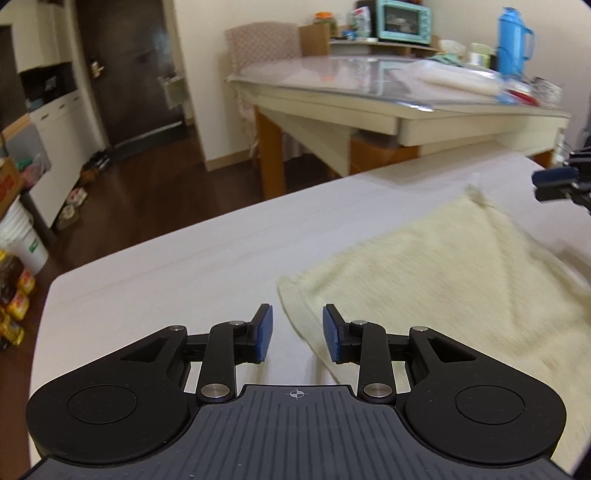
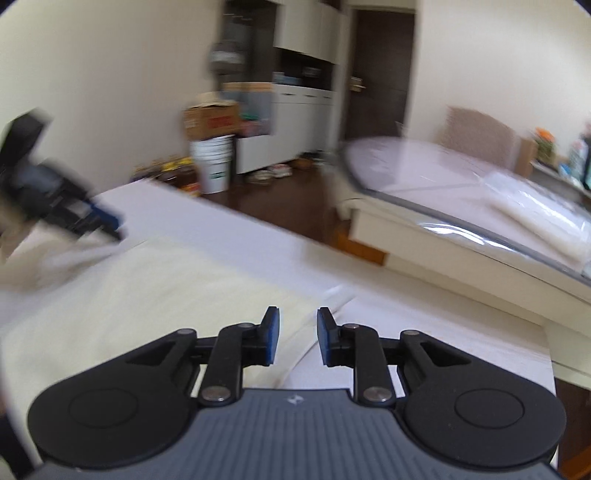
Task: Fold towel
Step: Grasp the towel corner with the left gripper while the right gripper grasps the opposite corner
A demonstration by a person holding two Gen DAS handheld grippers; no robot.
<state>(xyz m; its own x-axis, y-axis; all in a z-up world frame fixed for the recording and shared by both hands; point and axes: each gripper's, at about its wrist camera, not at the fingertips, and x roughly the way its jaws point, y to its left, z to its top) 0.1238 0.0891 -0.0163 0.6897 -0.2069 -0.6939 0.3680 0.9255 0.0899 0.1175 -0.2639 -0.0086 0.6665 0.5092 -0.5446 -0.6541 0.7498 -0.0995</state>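
A cream towel (image 1: 436, 273) lies flat on the white work table (image 1: 184, 273). My left gripper (image 1: 297, 334) is open and empty, hovering over the towel's near left edge. My right gripper (image 2: 297, 339) is open and empty above the towel's right edge (image 2: 155, 291). In the left wrist view the right gripper (image 1: 557, 182) shows at the far right beyond the towel's far corner. In the right wrist view the left gripper (image 2: 99, 221) is a blurred shape at the far left.
A second table (image 1: 399, 107) with a clear cover, plastic bags, a blue flask (image 1: 513, 38) and a teal oven (image 1: 404, 18) stands beyond the work table. A white bucket (image 2: 213, 162), boxes and bottles sit on the dark floor by the cabinets.
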